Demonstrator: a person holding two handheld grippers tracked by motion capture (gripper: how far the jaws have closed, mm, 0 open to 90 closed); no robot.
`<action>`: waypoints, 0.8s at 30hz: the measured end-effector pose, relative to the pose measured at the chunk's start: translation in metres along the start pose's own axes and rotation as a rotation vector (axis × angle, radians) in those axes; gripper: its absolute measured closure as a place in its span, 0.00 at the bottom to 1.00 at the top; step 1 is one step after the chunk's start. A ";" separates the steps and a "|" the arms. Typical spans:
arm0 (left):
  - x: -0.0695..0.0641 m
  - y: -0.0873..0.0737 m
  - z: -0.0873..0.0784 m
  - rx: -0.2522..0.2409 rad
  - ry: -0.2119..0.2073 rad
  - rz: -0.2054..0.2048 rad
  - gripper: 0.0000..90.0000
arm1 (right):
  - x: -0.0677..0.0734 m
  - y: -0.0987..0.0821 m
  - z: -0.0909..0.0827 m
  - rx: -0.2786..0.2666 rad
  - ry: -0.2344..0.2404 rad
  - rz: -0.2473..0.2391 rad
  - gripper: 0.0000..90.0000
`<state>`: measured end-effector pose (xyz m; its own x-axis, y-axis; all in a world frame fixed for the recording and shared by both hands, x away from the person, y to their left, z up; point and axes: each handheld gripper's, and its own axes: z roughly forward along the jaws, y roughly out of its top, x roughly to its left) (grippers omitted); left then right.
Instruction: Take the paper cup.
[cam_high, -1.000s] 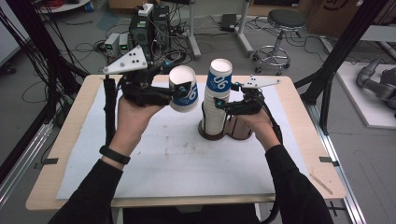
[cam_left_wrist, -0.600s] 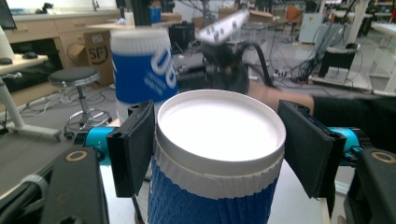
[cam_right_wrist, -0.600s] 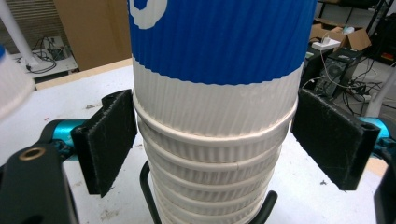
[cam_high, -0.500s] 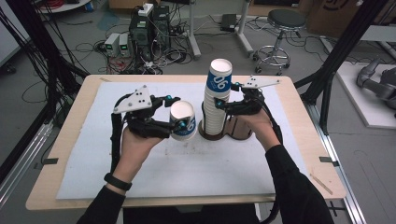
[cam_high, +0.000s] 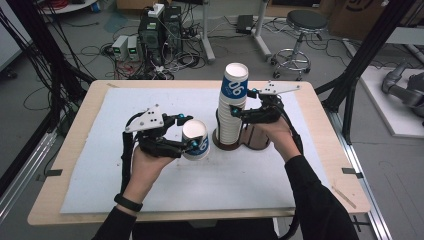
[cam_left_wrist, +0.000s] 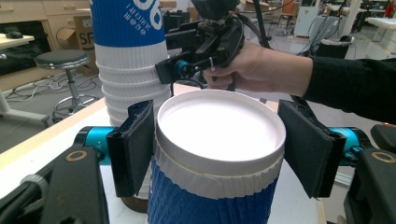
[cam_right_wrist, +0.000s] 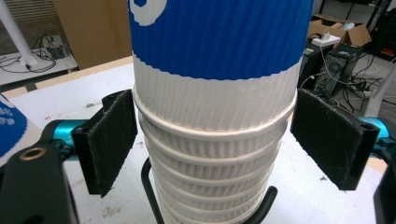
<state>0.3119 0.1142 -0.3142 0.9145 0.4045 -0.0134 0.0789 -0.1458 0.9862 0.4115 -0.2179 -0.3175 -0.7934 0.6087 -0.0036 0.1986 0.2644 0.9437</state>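
At the left of the high view we note the left gripper (cam_high: 192, 139) clamped on a single paper cup (cam_high: 196, 140), white above with a blue band, held low over the white mat (cam_high: 100, 180). In the left gripper view the cup (cam_left_wrist: 219, 154) sits between the two black pads (cam_left_wrist: 133, 147), mouth up and empty, and the pads seem to press on its upper wall; the right pad's contact is hard to read from this angle. Whether the cup's base touches the mat we cannot tell.

Just to the right stands the stack of cups (cam_high: 233, 107), upright in a dark round holder (cam_high: 250, 142) near the middle of the table (cam_high: 55, 215). The single cup is near the stack but apart from it.

Further right, the right gripper (cam_high: 240, 113) is level with the stack's middle. In the right gripper view its pads (cam_right_wrist: 109, 140) flank the stack (cam_right_wrist: 215, 93) on both sides with a visible gap at each, so that gripper stands released around the stack, not squeezing it.
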 end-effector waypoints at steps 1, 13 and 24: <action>0.001 -0.002 0.000 -0.003 -0.001 -0.006 0.33 | 0.000 0.000 -0.001 -0.002 0.002 0.004 0.17; 0.006 -0.011 -0.001 0.008 -0.004 -0.033 0.33 | 0.001 0.002 -0.023 -0.010 -0.002 0.004 0.17; 0.008 -0.011 -0.009 -0.012 -0.004 -0.042 0.33 | 0.018 -0.002 -0.052 -0.046 0.024 -0.015 0.17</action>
<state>0.3149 0.1272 -0.3233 0.9123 0.4059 -0.0552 0.1122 -0.1181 0.9866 0.3671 -0.2467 -0.3025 -0.8098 0.5867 -0.0109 0.1599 0.2386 0.9579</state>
